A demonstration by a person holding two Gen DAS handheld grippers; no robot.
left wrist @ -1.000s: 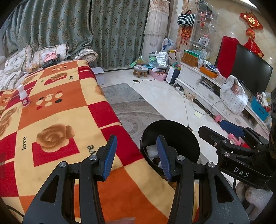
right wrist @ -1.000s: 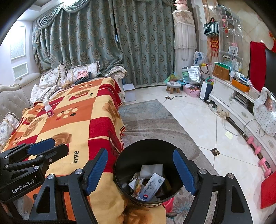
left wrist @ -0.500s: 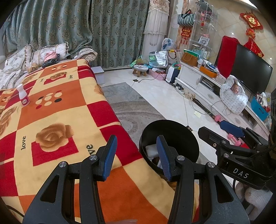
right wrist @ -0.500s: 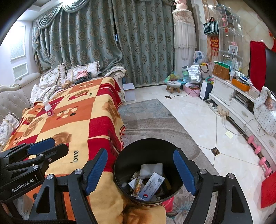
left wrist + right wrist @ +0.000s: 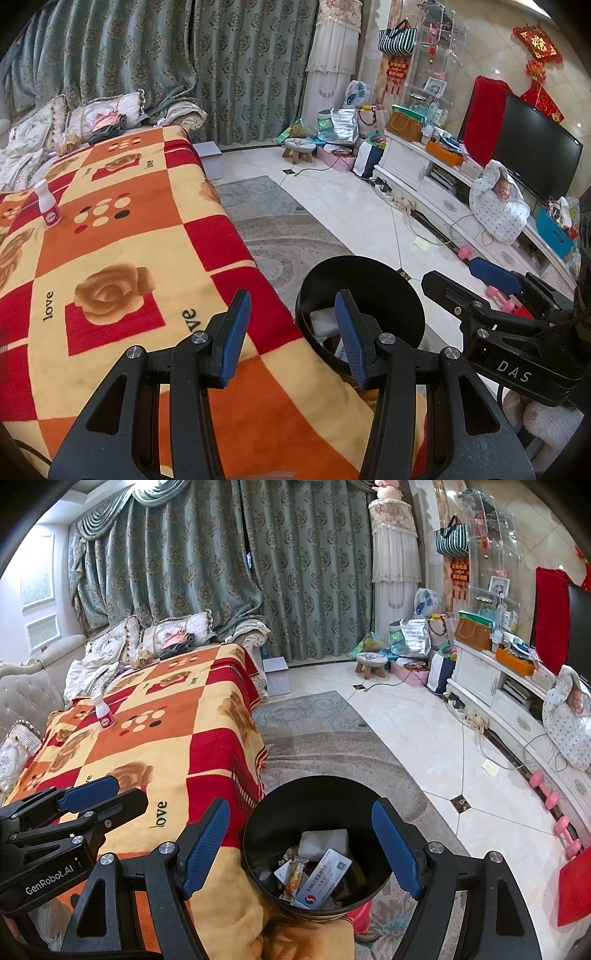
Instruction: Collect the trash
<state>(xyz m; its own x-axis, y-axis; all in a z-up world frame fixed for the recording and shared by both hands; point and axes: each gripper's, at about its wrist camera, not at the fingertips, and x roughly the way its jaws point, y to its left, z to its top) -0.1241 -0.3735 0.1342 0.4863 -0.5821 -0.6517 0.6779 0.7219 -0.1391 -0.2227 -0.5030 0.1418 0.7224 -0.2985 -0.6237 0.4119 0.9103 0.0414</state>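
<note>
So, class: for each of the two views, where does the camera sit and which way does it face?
Left wrist: on the left gripper, facing along the blanket toward the curtains; open jaws and the right gripper show.
Right wrist: on the right gripper, above the black bin; the left gripper shows.
Shared: bin, blanket, white bottle.

I read "love" woven on the blanket [image 5: 110, 266], "DAS" on the right gripper [image 5: 495, 277], and "GenRobot.AI" on the left gripper [image 5: 88, 797].
</note>
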